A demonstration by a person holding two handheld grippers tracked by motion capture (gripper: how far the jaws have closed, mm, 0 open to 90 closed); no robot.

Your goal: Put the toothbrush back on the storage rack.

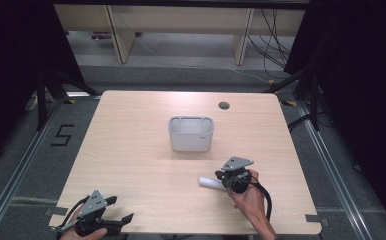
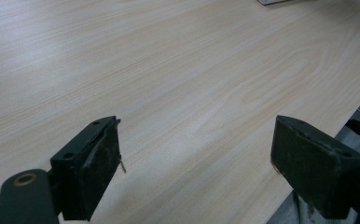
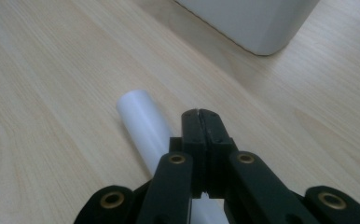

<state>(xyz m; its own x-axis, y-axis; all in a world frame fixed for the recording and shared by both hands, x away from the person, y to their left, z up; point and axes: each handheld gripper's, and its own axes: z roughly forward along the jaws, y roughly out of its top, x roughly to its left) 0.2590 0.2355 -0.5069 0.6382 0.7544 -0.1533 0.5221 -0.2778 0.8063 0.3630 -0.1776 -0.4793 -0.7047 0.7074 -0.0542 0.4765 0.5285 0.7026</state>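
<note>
A white tube (image 1: 208,183) lies on the wooden table (image 1: 141,150) right of the middle, near the front. My right gripper (image 1: 225,176) sits over the tube's right end. In the right gripper view its jaws (image 3: 200,114) are pressed together, shut. The tube (image 3: 141,116) runs along their left side and passes beneath the gripper; nothing sits between the tips. My left gripper (image 1: 120,210) rests at the table's front left corner. Its jaws (image 2: 197,135) stand wide open over bare wood with nothing between them.
A grey open-topped bin (image 1: 191,133) stands at the table's centre, its corner (image 3: 252,23) just beyond the right gripper. A small round cable hole (image 1: 224,105) is near the far edge. The table's front edge (image 2: 308,154) runs close by the left gripper.
</note>
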